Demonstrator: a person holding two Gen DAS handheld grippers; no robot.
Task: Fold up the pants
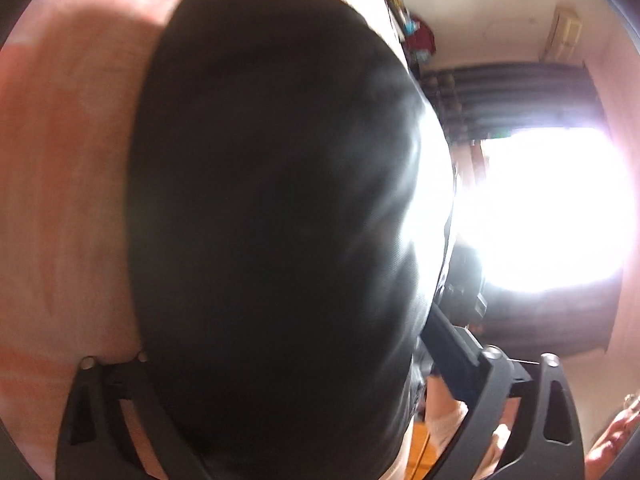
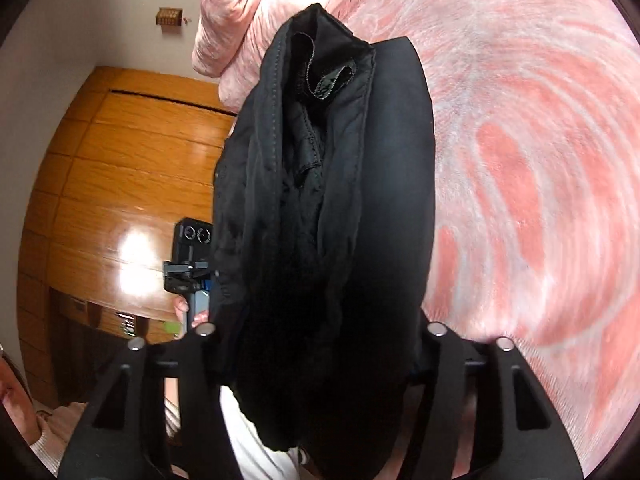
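Observation:
Black pants (image 1: 272, 200) fill the middle of the left wrist view, lying over the left gripper (image 1: 288, 332) and hiding its fingertips. The jaws stand wide on either side of the cloth, and whether the pads press on it is hidden. In the right wrist view the pants (image 2: 320, 200) hang bunched lengthwise, with the open waistband at the far end. My right gripper (image 2: 320, 320) is shut on this thick bundle, which bulges between both fingers and sags below them.
A pink patterned bedspread (image 2: 540, 160) lies under and right of the pants, with a bundled pink quilt (image 2: 240, 20) at the far end. A wooden wardrobe (image 2: 120, 180) stands left. A hand (image 2: 182, 306) carries the left gripper's camera body (image 2: 194, 236). A bright window (image 1: 552, 208) glares.

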